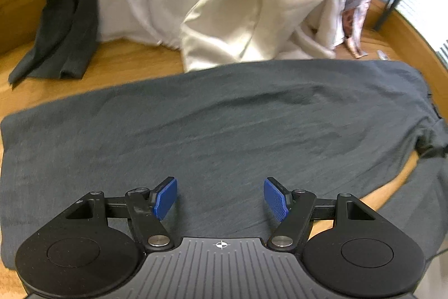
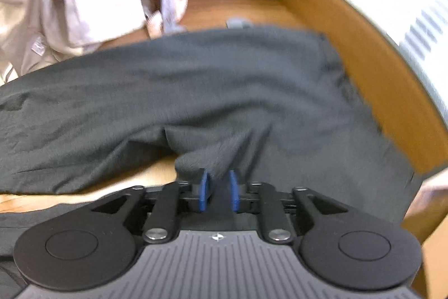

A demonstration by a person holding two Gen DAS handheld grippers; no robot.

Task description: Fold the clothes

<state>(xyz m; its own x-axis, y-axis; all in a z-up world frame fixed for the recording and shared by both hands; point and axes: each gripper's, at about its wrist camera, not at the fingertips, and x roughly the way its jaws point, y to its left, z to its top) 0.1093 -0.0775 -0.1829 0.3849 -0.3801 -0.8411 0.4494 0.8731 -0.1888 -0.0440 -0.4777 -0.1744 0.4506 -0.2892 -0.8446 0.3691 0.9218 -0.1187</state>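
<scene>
Two tongs are mine: my left gripper [image 1: 220, 196] hangs spread wide over the dark grey garment [image 1: 224, 125], nothing between its blue pads [image 1: 165, 198]. My right gripper [image 2: 219, 191] pinches a raised fold of that garment [image 2: 196, 91] near the table's near edge. It lies across the wooden table [image 1: 117, 66]; cream cloth [image 1: 252, 4] and dark cloth [image 1: 61, 27] hang behind, and bright window blinds [image 2: 420, 27] sit past the right edge.
</scene>
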